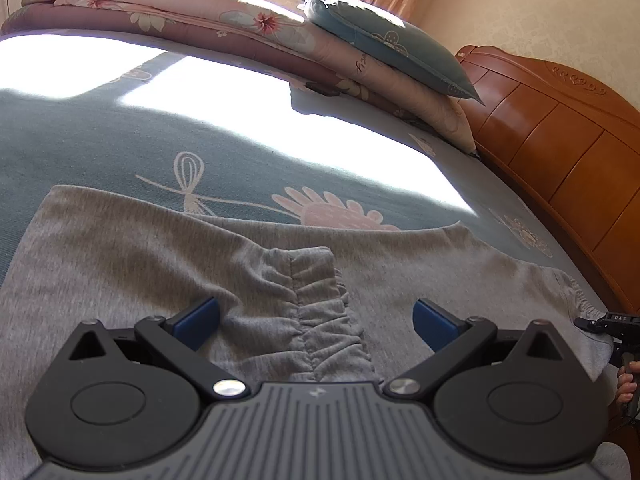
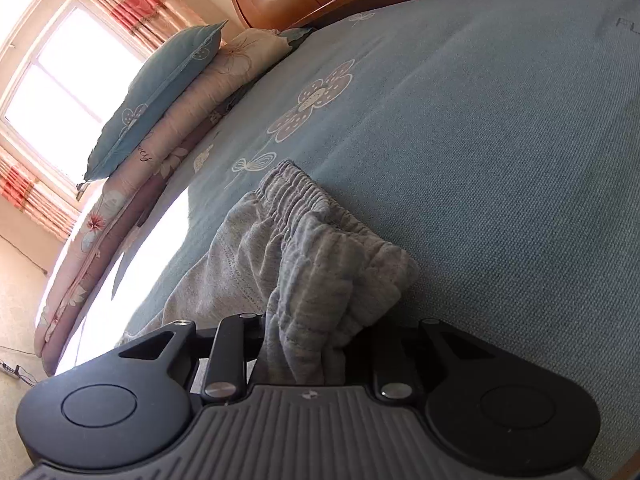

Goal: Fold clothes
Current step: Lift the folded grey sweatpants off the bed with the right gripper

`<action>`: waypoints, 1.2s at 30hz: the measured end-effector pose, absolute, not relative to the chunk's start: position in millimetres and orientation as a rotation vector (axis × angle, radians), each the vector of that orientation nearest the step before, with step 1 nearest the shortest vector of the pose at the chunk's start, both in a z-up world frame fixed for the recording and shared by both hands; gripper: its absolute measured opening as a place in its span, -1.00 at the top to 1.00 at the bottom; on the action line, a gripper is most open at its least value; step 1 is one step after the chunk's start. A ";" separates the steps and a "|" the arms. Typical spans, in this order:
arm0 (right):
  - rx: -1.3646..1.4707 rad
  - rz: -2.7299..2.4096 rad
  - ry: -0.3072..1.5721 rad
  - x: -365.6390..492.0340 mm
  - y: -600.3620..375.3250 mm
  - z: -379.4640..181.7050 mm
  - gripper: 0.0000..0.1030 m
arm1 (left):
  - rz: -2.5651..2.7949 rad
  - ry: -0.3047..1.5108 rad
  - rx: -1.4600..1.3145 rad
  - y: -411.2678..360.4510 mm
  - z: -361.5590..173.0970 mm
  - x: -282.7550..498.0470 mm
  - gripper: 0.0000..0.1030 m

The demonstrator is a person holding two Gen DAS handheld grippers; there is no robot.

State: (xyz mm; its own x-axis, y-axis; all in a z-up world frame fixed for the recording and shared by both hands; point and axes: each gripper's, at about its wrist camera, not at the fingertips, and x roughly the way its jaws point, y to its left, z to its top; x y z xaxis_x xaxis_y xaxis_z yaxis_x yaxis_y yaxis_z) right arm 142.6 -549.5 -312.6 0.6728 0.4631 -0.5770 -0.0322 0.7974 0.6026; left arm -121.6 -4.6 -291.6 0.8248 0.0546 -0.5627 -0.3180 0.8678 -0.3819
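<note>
Sunlit bedroom, basically: a bed covered with a teal woven bedspread with pale flower and butterfly prints (image 1: 120,136) took up most of both views, and a big patch of window glare washed out the middle of it. Along the far edge was a stack of folded pink floral quilts (image 1: 208,24) with a teal pillow (image 1: 384,44) sitting on top, right next to the carved orange-brown wooden headboard (image 1: 560,128). Striped pink-and-cream curtains (image 2: 132,4) hung beside the bright window (image 2: 68,80).

Spread out on the bedspread was a pair of light grey jersey sweatpants (image 1: 120,264), lying mostly flat in the left wrist view, with one gathered elastic cuff (image 1: 320,304) folded back on top of the fabric.

The left gripper (image 1: 316,320) hovered over that cuff with its blue pads spread wide on either side, nothing pinched between them.

The right gripper (image 2: 304,344) was a different story. Its black fingers had clamped in on a bunched-up bit of the sweatpants' ruched elastic waistband (image 2: 296,196), and the fabric puffed up in a wad just in front of it. In the left wrist view you could spot it at the far right edge of the garment, with the person's fingers (image 1: 626,388) wrapped around its handle.
</note>
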 end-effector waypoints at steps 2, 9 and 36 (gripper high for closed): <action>0.525 0.280 0.798 143.2 -540.1 -307.4 0.53 | 0.208 0.572 -0.487 -4.3 -291.2 -121.7 -0.98; 0.329 0.217 0.802 139.4 -511.7 -294.2 0.51 | 0.231 0.567 -0.545 6.3 -281.5 -128.2 -0.98; 0.278 0.557 0.665 79.2 -401.3 -149.5 0.53 | 0.331 0.421 -0.588 55.2 -235.9 -181.0 -0.98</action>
State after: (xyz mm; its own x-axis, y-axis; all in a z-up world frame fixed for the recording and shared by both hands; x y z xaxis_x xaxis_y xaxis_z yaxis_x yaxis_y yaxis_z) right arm 79.2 -401.3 -149.5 0.6488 0.5693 -0.5050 -0.3970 0.8193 0.4137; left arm -181.0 55.2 -235.9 0.8641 0.1796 -0.4701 -0.4142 0.7844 -0.4617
